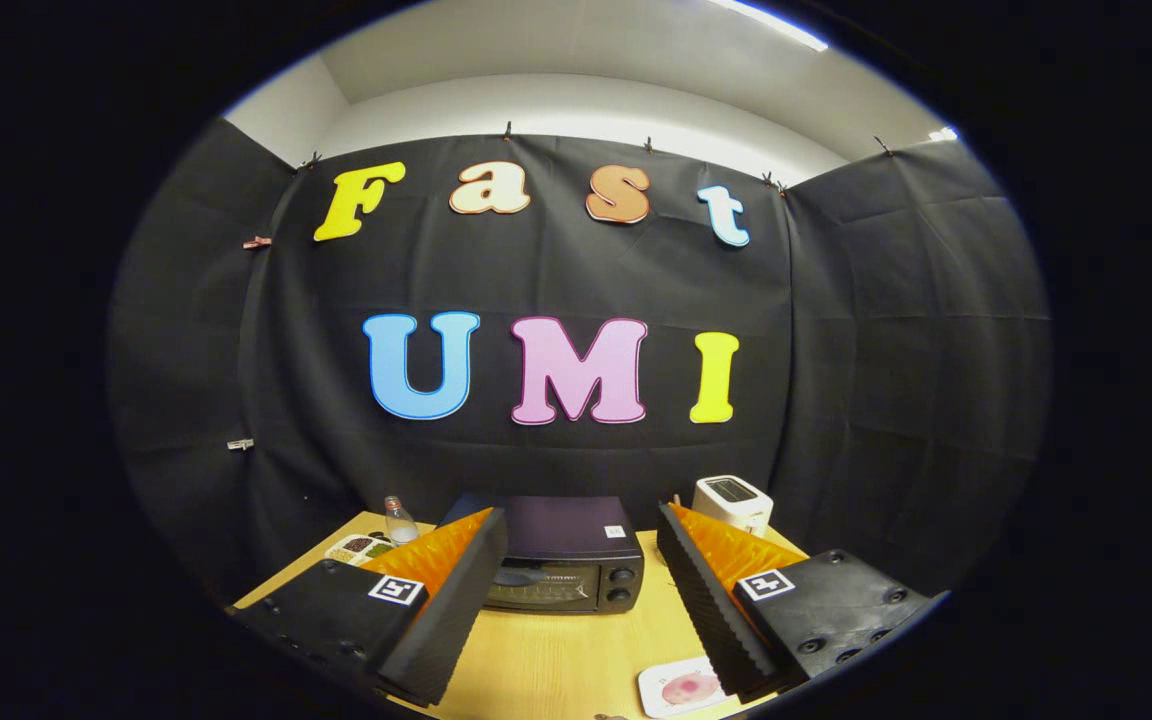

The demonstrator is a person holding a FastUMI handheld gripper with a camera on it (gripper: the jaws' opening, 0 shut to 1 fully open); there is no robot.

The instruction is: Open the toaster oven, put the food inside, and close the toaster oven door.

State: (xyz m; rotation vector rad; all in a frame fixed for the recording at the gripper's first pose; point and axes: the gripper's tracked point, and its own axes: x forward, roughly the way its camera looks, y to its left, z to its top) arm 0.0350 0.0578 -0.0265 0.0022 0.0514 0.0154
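A black toaster oven point(564, 567) stands on the wooden table point(556, 660) beyond my fingers, framed between them, with its glass door up and closed. My gripper point(581, 525) is open, held above the table, and nothing lies between the fingers. A white plate point(681, 687) with a pink piece of food point(688, 688) lies on the table just under the right finger point(711, 590), near the table's front. The left finger point(446, 600) covers the oven's left side.
A white pop-up toaster point(733, 502) stands at the back right of the table, behind the right finger. A small glass bottle point(400, 521) and a divided tray of snacks point(360, 548) sit at the back left. Black cloth walls close in the table.
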